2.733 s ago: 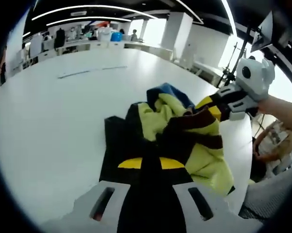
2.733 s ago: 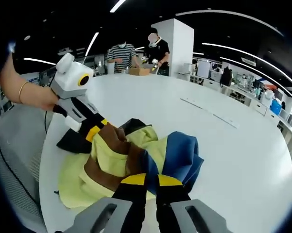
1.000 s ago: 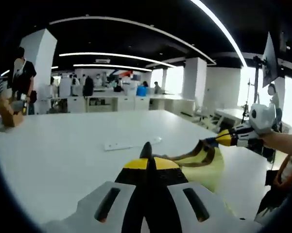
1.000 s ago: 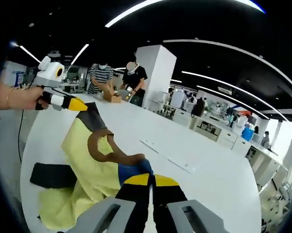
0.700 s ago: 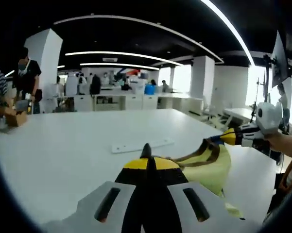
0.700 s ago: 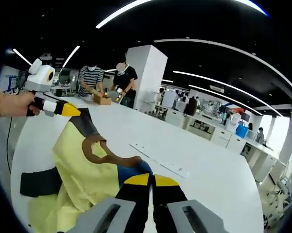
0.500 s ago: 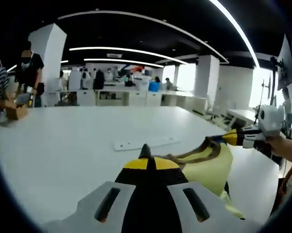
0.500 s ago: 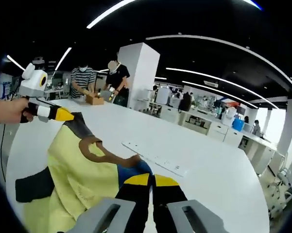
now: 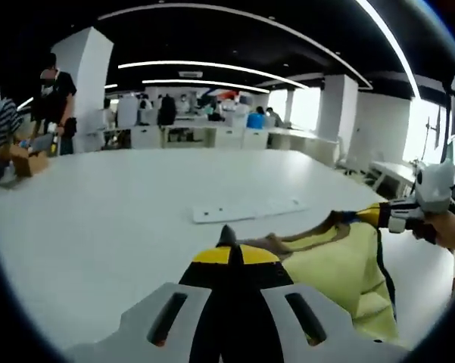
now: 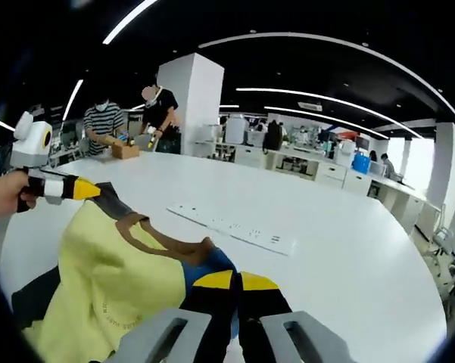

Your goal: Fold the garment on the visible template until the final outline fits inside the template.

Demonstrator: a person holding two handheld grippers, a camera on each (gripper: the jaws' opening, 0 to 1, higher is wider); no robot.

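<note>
Left gripper view looks along the left gripper (image 9: pixel 229 253), whose jaws are pressed together on an edge of the shirt (image 9: pixel 341 261). The yellow cloth with its brown collar band stretches from there to the right gripper (image 9: pixel 375 215), held in a hand (image 9: pixel 448 231) at the frame's right edge, above the white table (image 9: pixel 98 227). A flat white strip (image 9: pixel 246 211) lies on the table beyond the shirt.

Right gripper view has the right gripper (image 10: pixel 235 283) clamped on the shirt (image 10: pixel 110 283) where blue cloth meets the collar. The shirt hangs spread between it and the left gripper (image 10: pixel 87 190), which pinches the far shoulder. Two people (image 10: pixel 129 117) stand at a cardboard box (image 10: pixel 125 150) at the table's far end.
</note>
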